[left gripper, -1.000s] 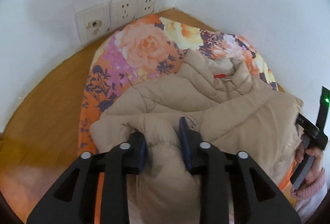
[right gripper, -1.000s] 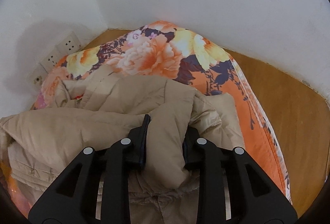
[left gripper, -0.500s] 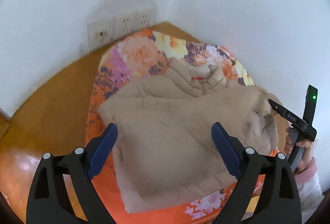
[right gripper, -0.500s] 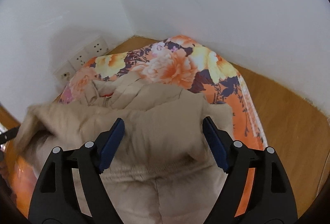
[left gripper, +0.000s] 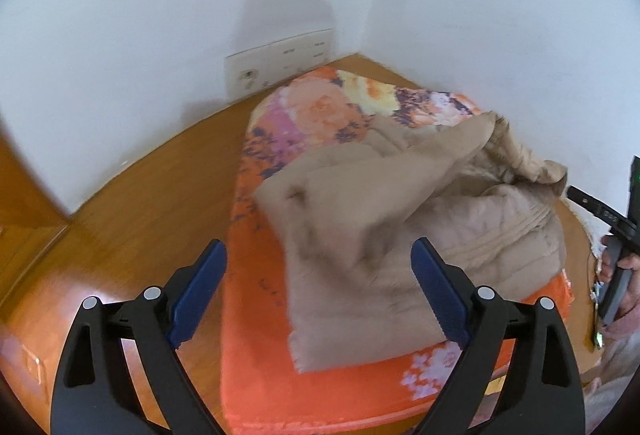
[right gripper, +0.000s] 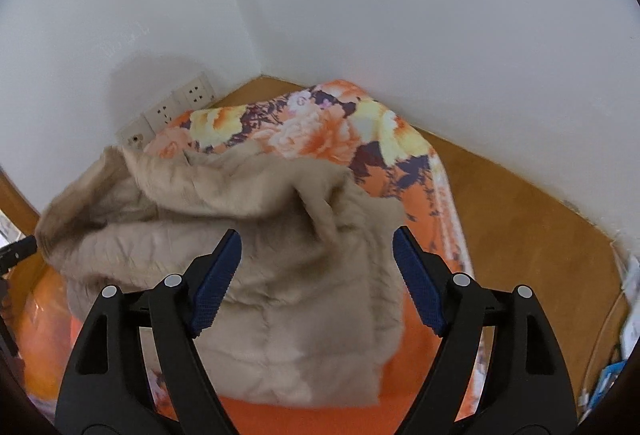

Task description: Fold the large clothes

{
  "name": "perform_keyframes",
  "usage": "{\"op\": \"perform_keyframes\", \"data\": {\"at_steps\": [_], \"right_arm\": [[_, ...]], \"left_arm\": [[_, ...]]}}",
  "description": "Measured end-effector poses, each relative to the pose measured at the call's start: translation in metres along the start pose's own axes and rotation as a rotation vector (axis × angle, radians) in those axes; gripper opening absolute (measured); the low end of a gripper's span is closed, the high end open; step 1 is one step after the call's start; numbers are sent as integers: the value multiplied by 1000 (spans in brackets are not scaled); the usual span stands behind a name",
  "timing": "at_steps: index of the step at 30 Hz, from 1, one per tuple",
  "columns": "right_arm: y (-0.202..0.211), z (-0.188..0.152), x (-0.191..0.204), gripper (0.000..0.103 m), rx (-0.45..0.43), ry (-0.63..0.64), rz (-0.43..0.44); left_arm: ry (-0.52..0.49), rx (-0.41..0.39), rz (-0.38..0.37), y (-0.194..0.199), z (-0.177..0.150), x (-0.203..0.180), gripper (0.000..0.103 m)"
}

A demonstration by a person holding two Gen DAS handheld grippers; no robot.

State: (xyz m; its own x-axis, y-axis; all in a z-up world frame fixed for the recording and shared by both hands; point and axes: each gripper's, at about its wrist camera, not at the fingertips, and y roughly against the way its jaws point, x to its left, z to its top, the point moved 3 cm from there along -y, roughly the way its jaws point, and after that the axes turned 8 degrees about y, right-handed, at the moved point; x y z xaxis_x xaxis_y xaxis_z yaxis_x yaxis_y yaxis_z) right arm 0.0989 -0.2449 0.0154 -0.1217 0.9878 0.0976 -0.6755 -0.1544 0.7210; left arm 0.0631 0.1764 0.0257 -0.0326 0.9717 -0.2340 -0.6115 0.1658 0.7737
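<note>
Beige quilted fabric made up the task's thing: a puffer jacket [left gripper: 400,235], lying in a loose, bulky heap on an orange floral cushion [left gripper: 320,387]. Its quilting seams showed on the lower panel, and one upper layer was folded over the rest; motion blur softened the detail.

Left gripper [left gripper: 320,295] stood released, its blue pads wide apart above the near edge of the jacket. Its jaws had just been opening, and neither pad pressed on the cloth. Right gripper [right gripper: 316,279] was likewise released, its blue ridged pads well apart with the jacket lying below and beyond them, untouched. Its jaws too had just been opening, with nothing clamped between them.

Beyond the jacket, the far end of the cushion lay bare, showing peach and yellow flowers. Farther on, a wooden floor [left gripper: 140,203] met white walls at a corner, with a row of wall sockets [left gripper: 280,63] just above the floor.

Left wrist view alone showed a hand [left gripper: 628,275] at the right edge gripping the handle of the other tool, and a pale sleeve below it. Right wrist view alone showed the floor to the cushion's right and some blue and white clutter [right gripper: 616,375] at the right edge, too small to identify.
</note>
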Motion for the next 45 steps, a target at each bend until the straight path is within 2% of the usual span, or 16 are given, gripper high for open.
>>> {"op": "perform_keyframes", "data": {"at_steps": [5,9,14,17,20,22,26,28,34,40,45], "right_arm": [[-3,-18,-19,78,53,0,-23],[-20,-31,-33,78,98,-18,-29],[-43,-33,-32,78,126,-40,38],[-58,-24,-27,78,113,-64,92],[-72,-12,-21,78,95,-86,131],[-82,-3,-17,78,84,-117,147],[-98,12,-14,78,67,-131,108],[-107,18,-12,72,68,-136,78],[-142,29,-11,71,122,-104,-70],[-166,37,-28,72,155,-147,-110],[-182,36,-37,77,188,-193,-80]], "left_arm": [[37,41,49,-9,-10,22,90],[46,69,45,-23,-13,23,90],[7,106,15,-51,-9,11,90],[-4,93,-15,-61,0,1,90],[-1,41,-43,-70,16,-9,90],[27,6,-36,-78,28,-13,90],[55,-37,-24,-97,45,-20,90],[60,-49,-3,-111,50,-21,89],[78,-40,138,-156,57,-11,89],[118,-8,139,-188,69,-1,90],[201,72,64,-212,70,13,93]]}}
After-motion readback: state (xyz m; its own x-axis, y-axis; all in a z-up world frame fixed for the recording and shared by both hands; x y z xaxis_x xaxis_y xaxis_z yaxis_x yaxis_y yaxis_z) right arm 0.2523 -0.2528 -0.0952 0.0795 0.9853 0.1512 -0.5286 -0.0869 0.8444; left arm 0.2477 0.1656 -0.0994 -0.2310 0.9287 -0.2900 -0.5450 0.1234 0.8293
